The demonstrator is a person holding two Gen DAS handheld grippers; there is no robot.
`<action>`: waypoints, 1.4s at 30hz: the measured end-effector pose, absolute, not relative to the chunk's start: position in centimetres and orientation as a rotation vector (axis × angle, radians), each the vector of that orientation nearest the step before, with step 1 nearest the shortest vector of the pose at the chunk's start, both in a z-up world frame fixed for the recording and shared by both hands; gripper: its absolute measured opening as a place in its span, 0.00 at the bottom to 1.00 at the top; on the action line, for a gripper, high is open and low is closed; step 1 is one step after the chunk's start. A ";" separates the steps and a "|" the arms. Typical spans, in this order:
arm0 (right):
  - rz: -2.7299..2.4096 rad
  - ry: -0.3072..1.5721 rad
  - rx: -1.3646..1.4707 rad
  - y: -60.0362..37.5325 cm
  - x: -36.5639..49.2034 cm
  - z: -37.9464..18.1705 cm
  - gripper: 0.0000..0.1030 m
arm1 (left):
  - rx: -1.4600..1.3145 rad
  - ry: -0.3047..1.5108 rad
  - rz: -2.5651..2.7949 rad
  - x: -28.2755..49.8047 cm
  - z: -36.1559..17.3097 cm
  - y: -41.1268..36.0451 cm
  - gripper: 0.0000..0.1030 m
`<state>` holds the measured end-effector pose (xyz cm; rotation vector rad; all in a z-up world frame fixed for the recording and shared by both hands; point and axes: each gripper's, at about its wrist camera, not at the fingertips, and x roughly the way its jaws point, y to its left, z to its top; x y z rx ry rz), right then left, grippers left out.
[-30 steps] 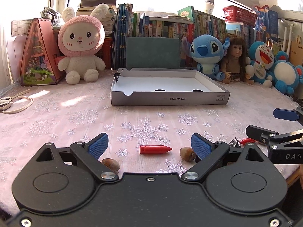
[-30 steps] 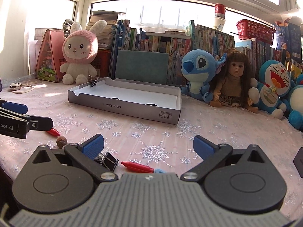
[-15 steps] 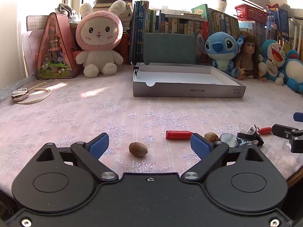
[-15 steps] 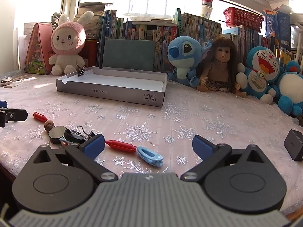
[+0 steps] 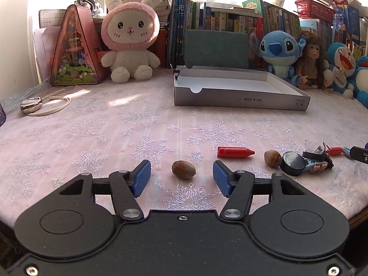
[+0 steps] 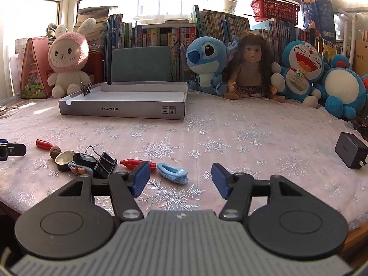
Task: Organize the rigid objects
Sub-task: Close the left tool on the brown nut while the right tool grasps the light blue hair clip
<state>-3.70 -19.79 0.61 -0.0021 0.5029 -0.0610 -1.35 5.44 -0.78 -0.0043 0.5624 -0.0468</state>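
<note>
My left gripper (image 5: 181,176) has just been closing its jaws; they remain released, with the nut (image 5: 183,169) between them, touched by neither pad. The nut looks light, hard and rounded, so it will likely roll; grip across its narrow middle. My right gripper (image 6: 180,177) has also just been narrowing its jaws, released, with the blue hair clip (image 6: 172,172) just ahead, toward the left pad. The clip looks stiff, smooth plastic; grip across its width. Beyond lie 2 red crayons (image 5: 235,152), a second nut (image 5: 272,158) and a binder clip (image 6: 101,161). Farther off, the open grey box (image 5: 239,101) sits well apart across bare tabletop (image 5: 115,133), giving an unobstructed path. The near edge is close.
</note>
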 end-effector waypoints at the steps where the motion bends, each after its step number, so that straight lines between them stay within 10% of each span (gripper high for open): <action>1: -0.063 0.509 -0.007 -19.8 -3.6 0.6 0.61 | -0.005 0.565 -0.045 -1.3 -0.8 5.5 0.51; 25: -0.051 0.542 -0.002 -20.3 -2.1 0.2 0.52 | 0.065 0.545 -0.030 -0.8 -1.4 4.9 0.55; 34: -0.043 0.528 -0.092 -19.4 -0.9 -0.6 0.63 | 0.034 0.529 -0.035 -0.1 -1.8 5.5 0.56; 42: -0.041 0.530 -0.082 -19.7 -0.5 -0.7 0.63 | 0.049 0.520 -0.053 -0.3 -1.8 4.8 0.39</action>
